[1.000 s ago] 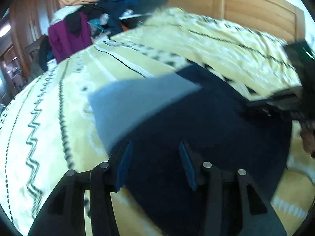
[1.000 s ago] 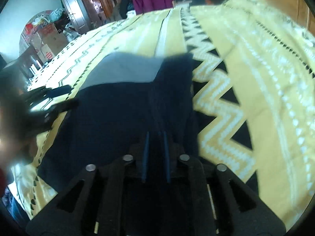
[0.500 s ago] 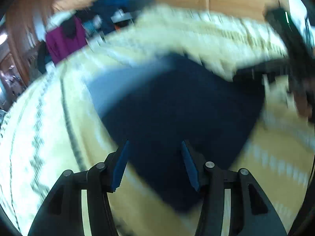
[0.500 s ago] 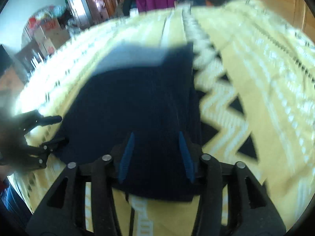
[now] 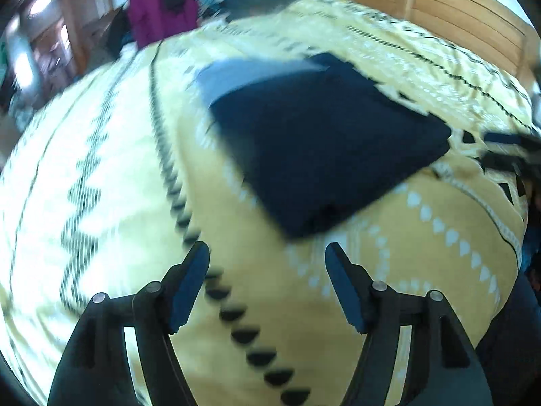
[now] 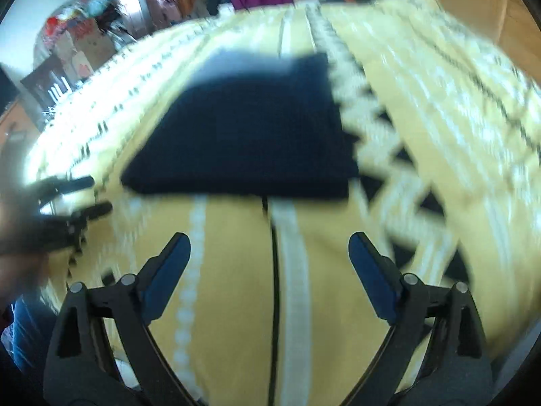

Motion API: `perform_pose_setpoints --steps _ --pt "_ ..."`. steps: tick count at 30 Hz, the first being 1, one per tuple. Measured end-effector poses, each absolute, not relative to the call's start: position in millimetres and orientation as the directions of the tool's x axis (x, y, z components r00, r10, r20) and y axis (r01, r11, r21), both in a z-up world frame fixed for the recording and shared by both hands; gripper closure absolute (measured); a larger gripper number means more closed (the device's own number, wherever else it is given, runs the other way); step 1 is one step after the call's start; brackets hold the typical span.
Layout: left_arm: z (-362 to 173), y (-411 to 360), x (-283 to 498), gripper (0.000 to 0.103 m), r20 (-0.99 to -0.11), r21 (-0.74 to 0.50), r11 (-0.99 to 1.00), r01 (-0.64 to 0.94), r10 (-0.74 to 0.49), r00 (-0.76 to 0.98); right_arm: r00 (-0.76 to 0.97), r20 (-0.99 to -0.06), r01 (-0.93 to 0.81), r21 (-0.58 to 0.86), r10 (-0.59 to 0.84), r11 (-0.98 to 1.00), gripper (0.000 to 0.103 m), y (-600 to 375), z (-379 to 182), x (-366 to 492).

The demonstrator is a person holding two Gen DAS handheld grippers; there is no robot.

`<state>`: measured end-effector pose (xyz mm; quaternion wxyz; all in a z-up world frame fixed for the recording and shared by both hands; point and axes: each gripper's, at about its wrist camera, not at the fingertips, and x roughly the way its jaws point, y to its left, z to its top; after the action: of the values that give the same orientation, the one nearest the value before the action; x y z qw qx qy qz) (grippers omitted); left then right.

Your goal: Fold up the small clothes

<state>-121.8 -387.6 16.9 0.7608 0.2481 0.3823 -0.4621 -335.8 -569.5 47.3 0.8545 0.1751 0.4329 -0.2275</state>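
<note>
A folded dark navy garment (image 5: 324, 135) with a grey-blue band along its far edge lies flat on the yellow patterned bedspread (image 5: 101, 169). My left gripper (image 5: 267, 257) hovers open over bare bedspread, short of the garment's near corner. In the right wrist view the same garment (image 6: 250, 135) lies ahead, and my right gripper (image 6: 268, 247) is open just before its near edge, holding nothing. The left gripper also shows at the left edge of the right wrist view (image 6: 88, 196), blurred.
A wooden headboard (image 5: 439, 3) runs along the far side of the bed. A magenta garment (image 5: 162, 17) and a heap of other clothes sit beyond the bed's far end. Cluttered furniture and boxes (image 6: 77, 40) stand in the room at left.
The right gripper let go of the navy garment and opened. Both grippers drew back toward the near side of the bed, leaving the garment folded and flat.
</note>
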Motion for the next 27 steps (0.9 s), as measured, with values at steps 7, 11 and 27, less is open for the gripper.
perform_pose_setpoints --steps 7,11,27 --pt "-21 -368 -113 0.0 -0.864 -0.025 0.498 0.867 -0.447 0.232 0.4 -0.889 0.62 0.084 -0.222 0.78 0.0 -556 1 -349" --pt "-26 -373 -112 0.0 -0.864 -0.031 0.497 0.867 -0.449 0.227 0.403 -0.882 0.617 0.066 -0.243 0.784 0.0 -556 -2 -346" --pt "-31 -372 -106 0.0 -0.824 -0.058 0.537 0.842 -0.502 0.264 0.404 -0.871 0.653 0.061 -0.28 0.755 0.0 -562 -8 -337"
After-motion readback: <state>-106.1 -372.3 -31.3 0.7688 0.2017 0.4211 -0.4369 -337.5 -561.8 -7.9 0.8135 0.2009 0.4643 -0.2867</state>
